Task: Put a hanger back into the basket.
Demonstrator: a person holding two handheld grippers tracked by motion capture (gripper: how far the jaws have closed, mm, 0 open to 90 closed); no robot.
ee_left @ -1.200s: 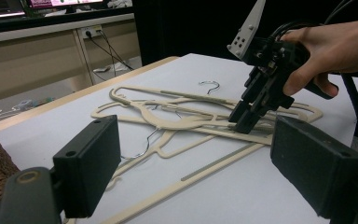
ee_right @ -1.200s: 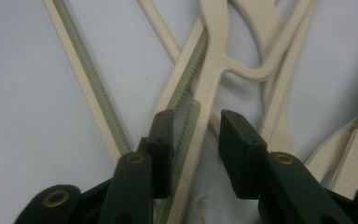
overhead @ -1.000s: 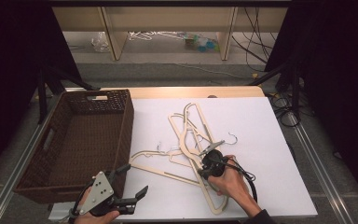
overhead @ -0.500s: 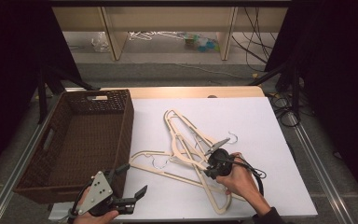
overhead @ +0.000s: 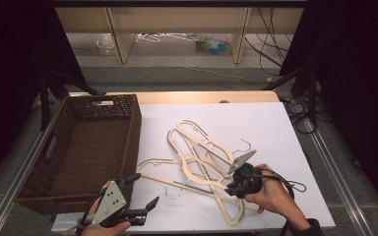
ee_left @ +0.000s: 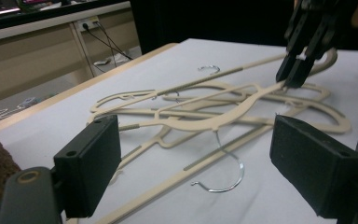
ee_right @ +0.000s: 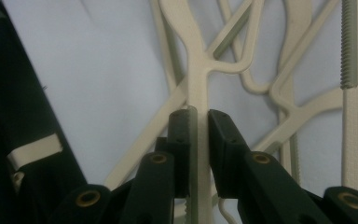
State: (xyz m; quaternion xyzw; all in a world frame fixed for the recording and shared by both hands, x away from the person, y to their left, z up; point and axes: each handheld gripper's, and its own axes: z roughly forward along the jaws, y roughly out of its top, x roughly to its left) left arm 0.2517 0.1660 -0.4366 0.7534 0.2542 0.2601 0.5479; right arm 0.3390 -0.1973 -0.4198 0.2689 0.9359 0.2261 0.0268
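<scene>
The right gripper (overhead: 232, 184) is lying low over the pile of cream hangers (overhead: 197, 157) near the front of the desk (overhead: 275, 128), its jaws closing on the flat bar of one hanger (ee_right: 198, 84). In the right gripper view the bar is running up between the two jaw tips, which are sitting tight against it on both sides. The held hanger is lying tangled with the others on the white desk, and a metal hook (ee_left: 226, 175) is resting on the surface just in front of the pile.

The left gripper (overhead: 140, 191) is hovering at the front left corner of the desk, beside the basket (overhead: 78, 147), with its jaws spread wide and holding nothing. In the left gripper view the hangers are showing between them, farther off.
</scene>
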